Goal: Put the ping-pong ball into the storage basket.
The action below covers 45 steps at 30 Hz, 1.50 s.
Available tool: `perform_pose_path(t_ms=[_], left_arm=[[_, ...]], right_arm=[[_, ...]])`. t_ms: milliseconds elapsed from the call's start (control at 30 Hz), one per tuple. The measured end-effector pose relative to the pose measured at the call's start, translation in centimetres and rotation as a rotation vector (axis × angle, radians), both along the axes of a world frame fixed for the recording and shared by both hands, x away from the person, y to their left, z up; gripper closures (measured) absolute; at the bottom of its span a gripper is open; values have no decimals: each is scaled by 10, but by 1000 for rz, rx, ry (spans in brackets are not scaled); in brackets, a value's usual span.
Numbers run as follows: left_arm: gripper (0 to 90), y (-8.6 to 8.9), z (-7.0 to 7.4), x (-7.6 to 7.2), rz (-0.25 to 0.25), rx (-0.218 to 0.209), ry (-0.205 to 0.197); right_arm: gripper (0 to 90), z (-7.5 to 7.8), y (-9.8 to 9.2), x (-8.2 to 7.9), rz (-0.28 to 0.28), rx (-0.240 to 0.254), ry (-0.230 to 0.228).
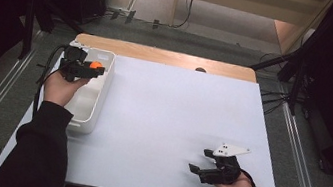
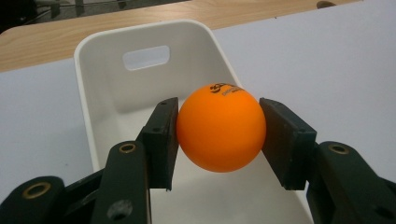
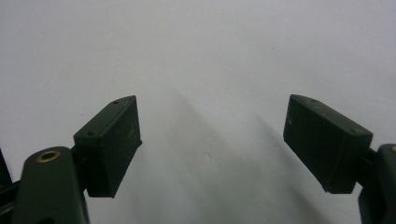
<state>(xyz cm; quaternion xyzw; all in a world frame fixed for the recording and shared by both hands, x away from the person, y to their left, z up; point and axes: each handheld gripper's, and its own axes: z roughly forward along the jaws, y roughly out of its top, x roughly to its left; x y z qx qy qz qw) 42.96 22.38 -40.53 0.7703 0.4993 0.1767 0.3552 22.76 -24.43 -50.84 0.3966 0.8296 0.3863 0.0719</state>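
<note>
My left gripper sits upper left of the high view, clamped on one orange ball. In the left gripper view both pads press the ball from either side, and it sits dead centre of the frame with black print on top. My right gripper is lower right of the high view, low over the white table, spread wide with nothing between the pads; its own view has bare table under it.

Count: one ball, one white bin, two grippers, one table. The bin runs down the left edge of the high view, long side toward me. The ball hangs above the bin's far end, inside its outline, not touching the floor of it as far as I can tell. In the left gripper view the bin fills the middle behind the ball, its handle slot at upper left. Ball and right gripper are well apart, opposite corners of the frame.
</note>
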Motion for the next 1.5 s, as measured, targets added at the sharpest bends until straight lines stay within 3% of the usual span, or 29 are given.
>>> perform_pose_path(t_ms=[233,633,967,1267,1400,1500], left_arm=[[498,0,-7,2,28,0,23],[498,-2,-8,2,25,14,27],[449,-2,-6,2,11,-17,30],[362,-5,9,-2,-34,-48,30],[338,-8,12,-2,-64,-93,41],[336,-11,15,-4,-94,-103,48]], right_arm=[[177,0,0,0,1,-1,1],[177,0,1,0,4,-2,-1],[177,0,0,0,4,-2,-3],[177,0,0,0,4,-2,-3],[177,0,-1,-1,2,-3,1],[178,0,-1,-1,1,-3,-3]])
